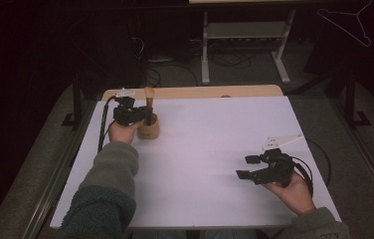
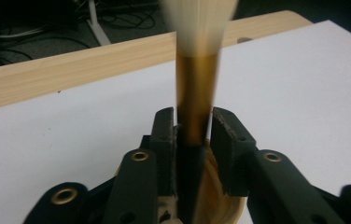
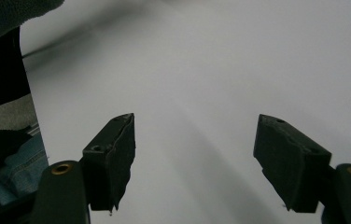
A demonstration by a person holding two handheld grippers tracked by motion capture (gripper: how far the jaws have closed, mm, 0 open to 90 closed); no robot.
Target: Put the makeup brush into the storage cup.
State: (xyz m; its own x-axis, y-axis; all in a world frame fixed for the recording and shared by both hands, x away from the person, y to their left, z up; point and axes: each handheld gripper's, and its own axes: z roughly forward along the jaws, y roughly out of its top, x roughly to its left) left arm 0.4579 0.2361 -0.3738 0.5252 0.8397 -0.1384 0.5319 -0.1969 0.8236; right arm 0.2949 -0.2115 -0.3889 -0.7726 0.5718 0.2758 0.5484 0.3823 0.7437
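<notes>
A brush (image 1: 148,93) with pale bristles and a brown handle stands upright in a small wooden holder (image 1: 148,131) at the far left of the white table. My left gripper (image 1: 147,117) reaches the handle from the near side. In the left gripper view the brush (image 2: 197,79) is blurred between the jaws of the left gripper (image 2: 192,128). The pads sit close on both sides with a thin gap, not pressing. The wooden holder (image 2: 216,198) shows beneath. My right gripper (image 1: 245,167) rests low at the near right, open and holding nothing. The right gripper (image 3: 194,140) faces bare white surface.
The white table top (image 1: 210,144) lies over a wooden board (image 1: 200,92) whose far edge shows. Beyond it are a white desk frame (image 1: 244,35) and cables on a dark floor. A sleeve (image 1: 108,194) covers the near left.
</notes>
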